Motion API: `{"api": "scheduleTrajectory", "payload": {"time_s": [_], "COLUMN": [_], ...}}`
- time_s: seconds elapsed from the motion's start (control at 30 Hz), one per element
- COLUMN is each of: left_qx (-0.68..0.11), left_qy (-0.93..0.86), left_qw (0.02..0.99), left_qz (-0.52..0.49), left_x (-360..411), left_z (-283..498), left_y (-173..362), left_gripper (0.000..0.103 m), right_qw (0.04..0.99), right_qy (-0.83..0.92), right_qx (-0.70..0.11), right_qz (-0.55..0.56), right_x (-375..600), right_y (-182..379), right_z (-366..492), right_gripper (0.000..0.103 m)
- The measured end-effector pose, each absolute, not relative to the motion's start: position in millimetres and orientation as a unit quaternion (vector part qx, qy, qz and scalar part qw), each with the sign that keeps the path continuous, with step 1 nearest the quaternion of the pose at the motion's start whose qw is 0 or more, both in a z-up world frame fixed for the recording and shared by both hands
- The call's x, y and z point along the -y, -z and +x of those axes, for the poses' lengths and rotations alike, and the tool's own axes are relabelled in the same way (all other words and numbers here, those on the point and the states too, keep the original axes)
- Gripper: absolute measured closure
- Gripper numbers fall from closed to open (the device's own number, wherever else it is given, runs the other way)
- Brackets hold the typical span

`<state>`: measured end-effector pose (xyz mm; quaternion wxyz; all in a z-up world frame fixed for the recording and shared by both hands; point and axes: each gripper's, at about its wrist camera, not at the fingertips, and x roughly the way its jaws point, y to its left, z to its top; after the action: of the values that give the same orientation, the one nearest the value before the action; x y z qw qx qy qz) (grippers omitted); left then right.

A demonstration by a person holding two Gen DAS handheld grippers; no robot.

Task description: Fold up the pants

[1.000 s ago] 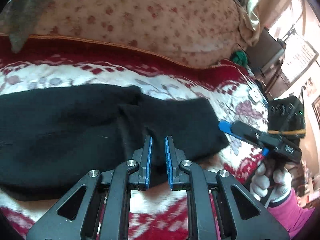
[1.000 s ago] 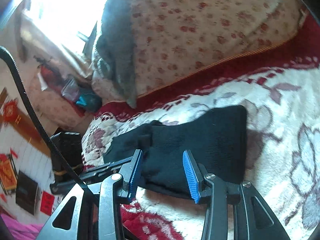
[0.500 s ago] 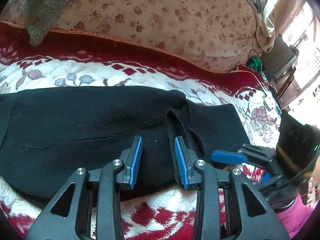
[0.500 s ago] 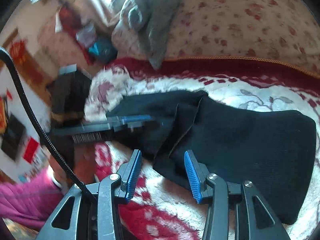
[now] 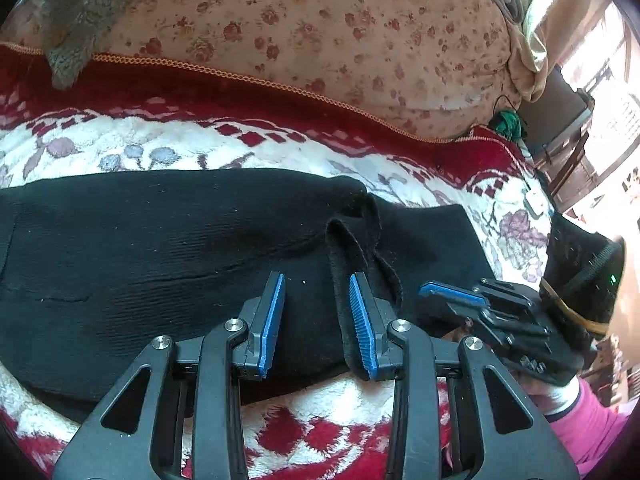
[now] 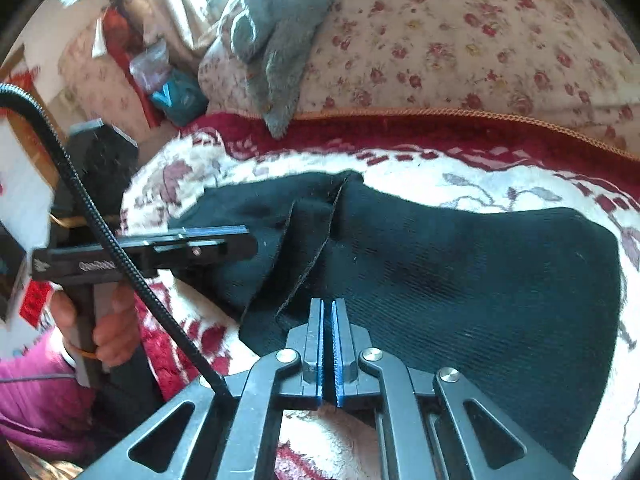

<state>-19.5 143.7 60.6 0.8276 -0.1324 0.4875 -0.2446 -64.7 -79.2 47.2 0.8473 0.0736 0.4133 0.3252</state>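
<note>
The biggest change is in the right gripper: half a second ago its blue pads stood spread, and now they are pressed almost together at the near hem of the black pants; a thin slit shows between the pads, and whether cloth is caught in it cannot be told from either view. The left gripper is spread as it was, one pad on flat cloth and the other against a raised, doubled fold edge, and it has edged slightly forward over that ridge. This looks like the start of a fresh grasp for the next fold, with the left tongs still to close on the hem. The pants lie lengthwise across a plush red-and-cream floral blanket that covers the bed, already doubled leg on leg, flat on the left side and rumpled where the layers meet. Behind it rises a pale quilt printed with small red flowers, edged with orange cord, and a grey garment is draped over it. Beyond the bed, bright window light and cluttered furniture are blurred.
</note>
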Motion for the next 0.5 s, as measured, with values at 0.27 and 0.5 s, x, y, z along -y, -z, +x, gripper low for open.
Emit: {"api": "scheduleTrajectory", "payload": {"time_s": [0.27, 0.5], "left_qx": [-0.488, -0.487], "left_qy": [0.244, 0.247], "left_qw": [0.826, 0.827], "left_qz": [-0.143, -0.136], "left_x": [-149.6, -149.2], "left_z": [-20.8, -22.6], "left_y": [-60.5, -60.9], "left_gripper": [0.071, 0.071], "right_qw": [0.856, 0.862], "right_qy": [-0.293, -0.281], "right_qx": [-0.424, -0.406], "right_qz": [-0.032, -0.113], "right_x": [39.1, 29.9], "right_y": [-50.3, -42.0], "right_z": [-73.7, -81.4], "right_gripper": [0.050, 0.050]}}
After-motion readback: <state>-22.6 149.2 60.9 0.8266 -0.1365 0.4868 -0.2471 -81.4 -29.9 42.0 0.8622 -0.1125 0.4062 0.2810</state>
